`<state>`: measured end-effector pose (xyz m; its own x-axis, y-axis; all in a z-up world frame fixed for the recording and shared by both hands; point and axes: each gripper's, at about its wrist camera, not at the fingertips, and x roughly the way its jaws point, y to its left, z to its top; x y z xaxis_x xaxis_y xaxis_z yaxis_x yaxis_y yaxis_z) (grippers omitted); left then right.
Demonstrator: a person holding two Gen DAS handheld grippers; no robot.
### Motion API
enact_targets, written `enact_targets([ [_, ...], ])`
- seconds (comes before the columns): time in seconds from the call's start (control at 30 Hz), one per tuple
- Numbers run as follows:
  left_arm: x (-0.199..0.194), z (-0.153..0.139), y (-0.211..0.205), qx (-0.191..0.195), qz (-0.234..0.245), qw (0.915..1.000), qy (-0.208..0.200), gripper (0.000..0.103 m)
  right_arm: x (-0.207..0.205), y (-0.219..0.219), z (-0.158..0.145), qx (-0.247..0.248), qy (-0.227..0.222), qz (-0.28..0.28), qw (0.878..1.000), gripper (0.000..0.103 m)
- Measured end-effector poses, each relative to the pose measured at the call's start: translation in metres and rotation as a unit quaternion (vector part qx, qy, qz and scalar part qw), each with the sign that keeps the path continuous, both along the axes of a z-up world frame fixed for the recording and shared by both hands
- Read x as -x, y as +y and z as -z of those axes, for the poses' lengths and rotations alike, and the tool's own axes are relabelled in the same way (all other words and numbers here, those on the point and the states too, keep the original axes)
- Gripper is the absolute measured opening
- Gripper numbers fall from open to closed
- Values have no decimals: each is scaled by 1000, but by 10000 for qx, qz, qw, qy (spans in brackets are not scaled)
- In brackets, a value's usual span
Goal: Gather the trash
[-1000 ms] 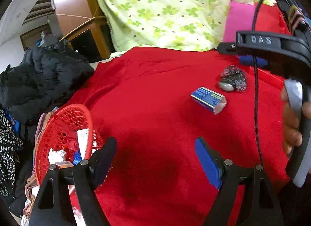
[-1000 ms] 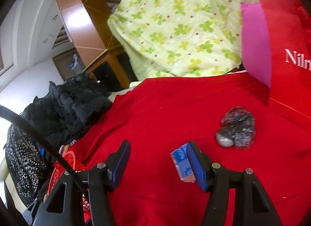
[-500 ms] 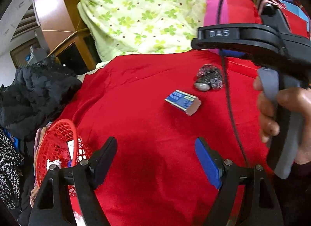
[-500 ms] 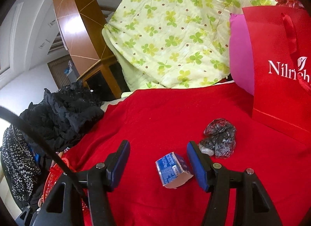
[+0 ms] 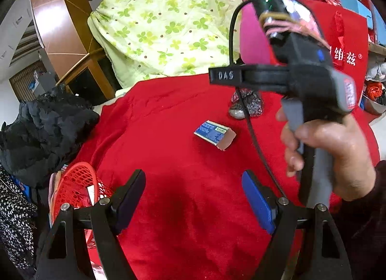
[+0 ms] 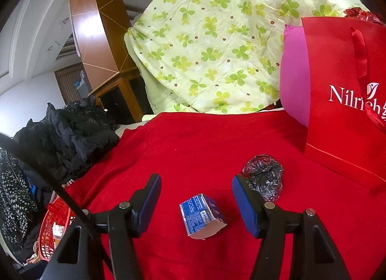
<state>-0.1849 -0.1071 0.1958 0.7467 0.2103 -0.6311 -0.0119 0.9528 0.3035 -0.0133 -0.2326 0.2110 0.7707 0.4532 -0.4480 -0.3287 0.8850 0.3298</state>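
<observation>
Two pieces of trash lie on the red blanket (image 6: 193,145): a small blue carton (image 6: 201,217) and, near it, a crumpled dark foil wrapper (image 6: 264,178). The right tongs (image 6: 196,198) are spread wide, with nothing pinched, and the blue carton is seen between their two fingers, not touching either one. The left tongs (image 5: 193,198) are also spread and hold nothing; they hang over bare blanket, well apart from the carton (image 5: 214,131). A red mesh basket (image 5: 77,183) with some scraps inside stands at the left edge of the blanket, beside a black jacket (image 5: 45,130). A red paper bag (image 6: 345,101) stands behind the wrapper.
</observation>
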Motion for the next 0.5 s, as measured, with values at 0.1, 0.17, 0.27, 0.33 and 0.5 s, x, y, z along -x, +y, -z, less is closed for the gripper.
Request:
enact_targets([
  [0.1, 3, -4, -1, -27, 16, 10000, -37, 82, 0, 2, 0, -64, 17, 11, 10000, 65],
  [0.17, 4, -3, -2, -46, 28, 10000, -51, 82, 0, 6, 0, -50, 0, 8, 10000, 65],
  [0.27, 2, 2, 1, -9, 38, 10000, -28, 82, 0, 14, 1, 54, -42, -13, 10000, 65],
  [0.33, 0, 7, 6, 65, 26, 10000, -1, 82, 0, 21, 3, 142, -53, -38, 9999, 65],
  [0.5, -10, 27, 25, 266, -70, 9995, 145, 82, -4, 37, 8, 257, -23, -111, 9996, 65],
])
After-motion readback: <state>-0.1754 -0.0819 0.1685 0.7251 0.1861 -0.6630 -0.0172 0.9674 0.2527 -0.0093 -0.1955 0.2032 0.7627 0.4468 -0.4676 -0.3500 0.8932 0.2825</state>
